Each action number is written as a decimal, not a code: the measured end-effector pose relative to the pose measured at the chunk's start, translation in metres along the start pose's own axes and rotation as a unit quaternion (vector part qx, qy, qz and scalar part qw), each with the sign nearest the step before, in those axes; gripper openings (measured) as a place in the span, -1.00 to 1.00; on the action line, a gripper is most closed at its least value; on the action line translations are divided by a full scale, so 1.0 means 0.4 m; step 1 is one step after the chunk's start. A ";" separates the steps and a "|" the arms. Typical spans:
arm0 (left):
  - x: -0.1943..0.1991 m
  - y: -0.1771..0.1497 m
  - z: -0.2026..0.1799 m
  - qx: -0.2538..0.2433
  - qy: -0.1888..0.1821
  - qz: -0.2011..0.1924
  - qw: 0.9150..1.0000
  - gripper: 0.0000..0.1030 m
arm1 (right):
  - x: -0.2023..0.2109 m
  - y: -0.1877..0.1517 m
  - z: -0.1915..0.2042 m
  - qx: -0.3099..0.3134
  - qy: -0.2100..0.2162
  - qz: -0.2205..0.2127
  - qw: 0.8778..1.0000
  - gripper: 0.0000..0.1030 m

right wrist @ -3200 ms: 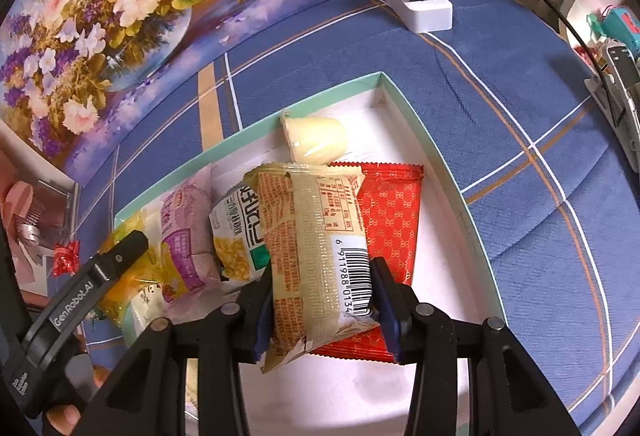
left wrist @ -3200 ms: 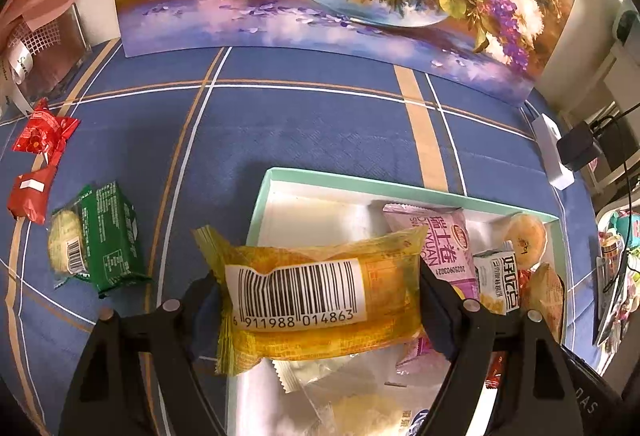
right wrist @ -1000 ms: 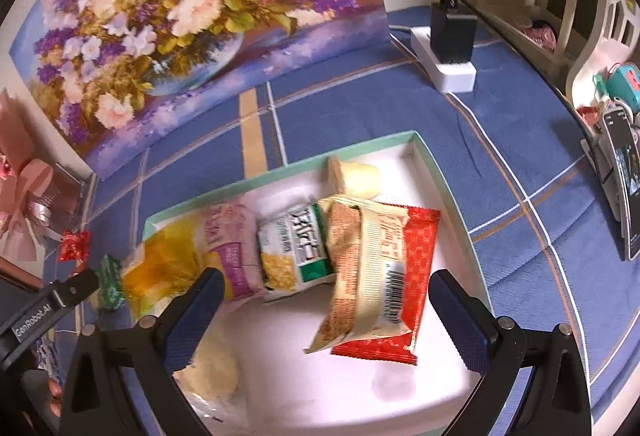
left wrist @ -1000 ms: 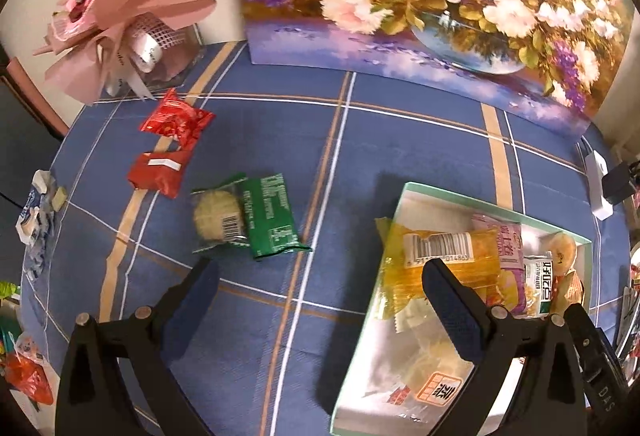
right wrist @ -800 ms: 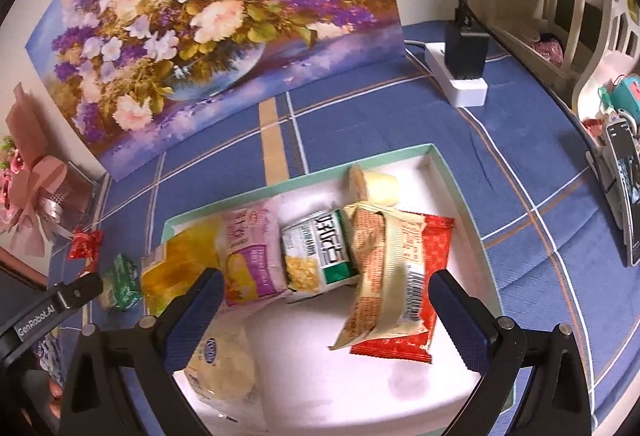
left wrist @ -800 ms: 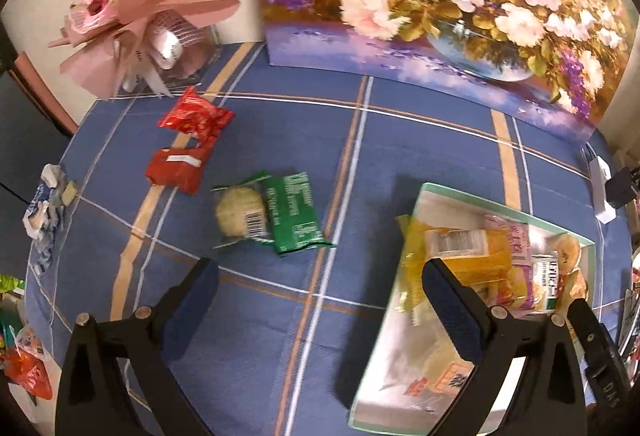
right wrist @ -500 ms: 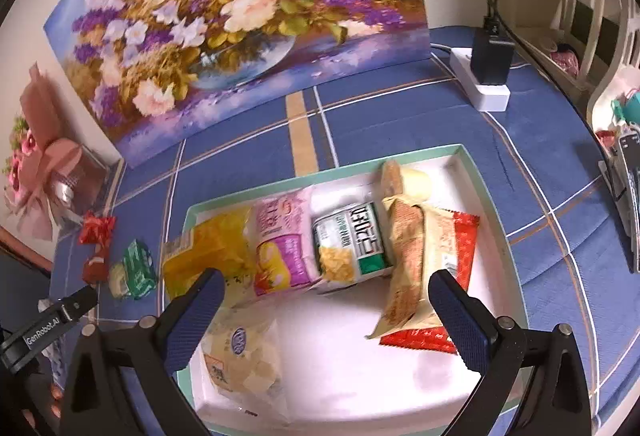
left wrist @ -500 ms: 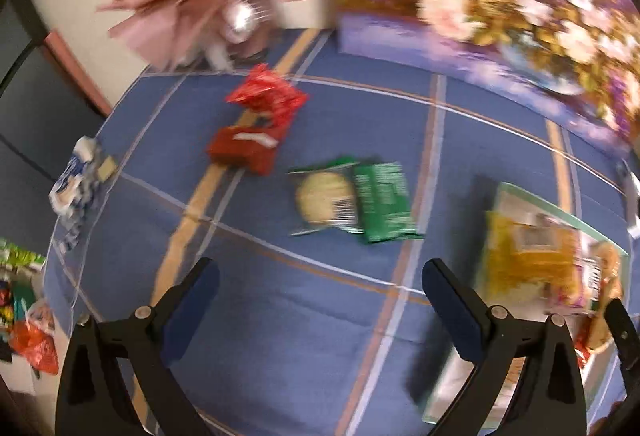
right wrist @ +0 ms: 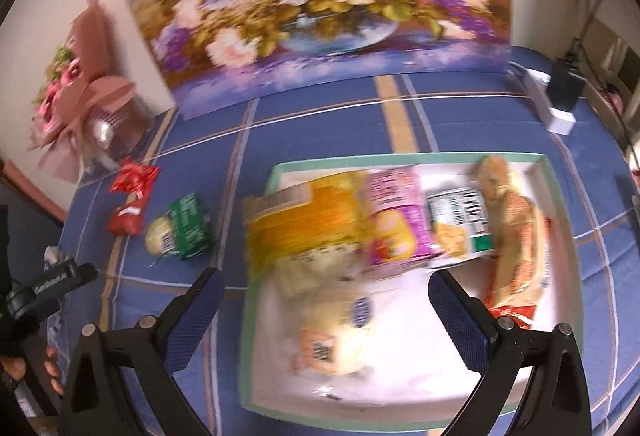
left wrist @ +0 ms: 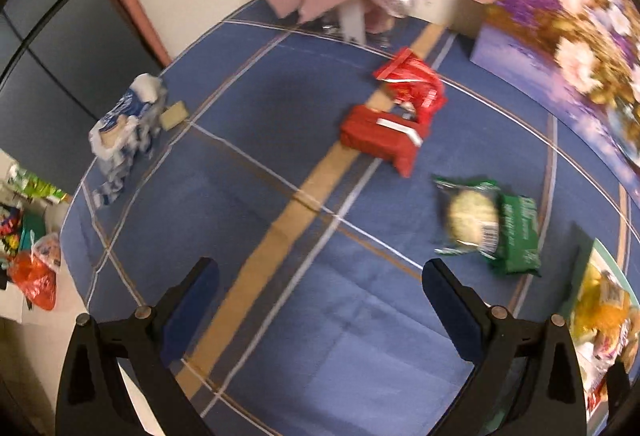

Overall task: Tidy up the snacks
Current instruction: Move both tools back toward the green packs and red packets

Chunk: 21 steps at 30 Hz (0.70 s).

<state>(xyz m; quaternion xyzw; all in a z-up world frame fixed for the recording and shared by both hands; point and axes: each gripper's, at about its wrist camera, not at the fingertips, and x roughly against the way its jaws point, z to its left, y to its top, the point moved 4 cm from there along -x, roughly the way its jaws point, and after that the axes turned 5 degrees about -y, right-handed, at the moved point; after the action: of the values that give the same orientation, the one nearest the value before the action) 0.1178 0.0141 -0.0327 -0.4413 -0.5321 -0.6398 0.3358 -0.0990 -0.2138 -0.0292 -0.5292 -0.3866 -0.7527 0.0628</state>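
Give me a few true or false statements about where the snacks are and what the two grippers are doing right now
1. The green packet lies inside the box. False: it lies on the blue tablecloth, left of the box.
2. The left gripper is open and holds nothing. True.
3. Two red packets lie on the cloth beyond the green packet. True.
4. The right gripper is shut on the yellow packet. False: its jaws are spread wide and empty, and the yellow packet lies in the box.
5. The box is empty. False: several packets lie in it.
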 end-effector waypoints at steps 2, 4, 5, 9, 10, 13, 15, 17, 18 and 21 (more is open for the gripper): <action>-0.004 0.004 0.026 0.013 -0.001 0.001 1.000 0.96 | -0.003 -0.004 0.030 0.012 0.008 0.002 1.000 1.00; -0.012 0.011 0.052 0.029 -0.006 0.003 1.000 0.96 | -0.007 -0.007 0.059 0.020 0.018 0.005 1.000 1.00; -0.014 0.011 0.059 0.034 -0.006 0.004 0.999 0.96 | -0.009 -0.009 0.070 0.023 0.022 0.006 0.999 1.00; -0.026 0.019 0.077 0.045 -0.018 0.008 0.999 0.96 | -0.016 -0.017 0.114 0.041 0.023 0.009 0.999 1.00; -0.029 0.020 0.075 0.046 -0.024 0.009 0.999 0.96 | -0.018 -0.018 0.123 0.044 0.023 0.010 0.999 1.00; -0.032 0.022 0.061 0.040 -0.035 0.009 0.999 0.96 | -0.022 -0.018 0.146 0.045 0.034 0.014 0.998 1.00; -0.033 0.028 0.048 0.035 -0.040 0.007 0.999 0.96 | -0.023 -0.013 0.164 0.046 0.039 0.014 0.998 1.00; -0.029 0.037 0.035 0.032 -0.048 -0.001 0.998 0.96 | -0.021 -0.005 0.185 0.049 0.043 0.014 0.998 1.00; -0.028 0.040 0.031 0.033 -0.052 -0.005 0.998 0.96 | -0.021 0.000 0.196 0.052 0.045 0.013 0.998 1.00; -0.028 0.053 0.022 0.036 -0.066 -0.015 0.997 0.96 | -0.024 0.018 0.227 0.065 0.042 0.011 0.997 1.00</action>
<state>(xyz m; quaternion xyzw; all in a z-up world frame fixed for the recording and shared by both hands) 0.1430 0.0179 -0.0344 -0.4619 -0.5823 -0.5947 0.3064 -0.0235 -0.1628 -0.0208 -0.4963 -0.4265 -0.7464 0.1213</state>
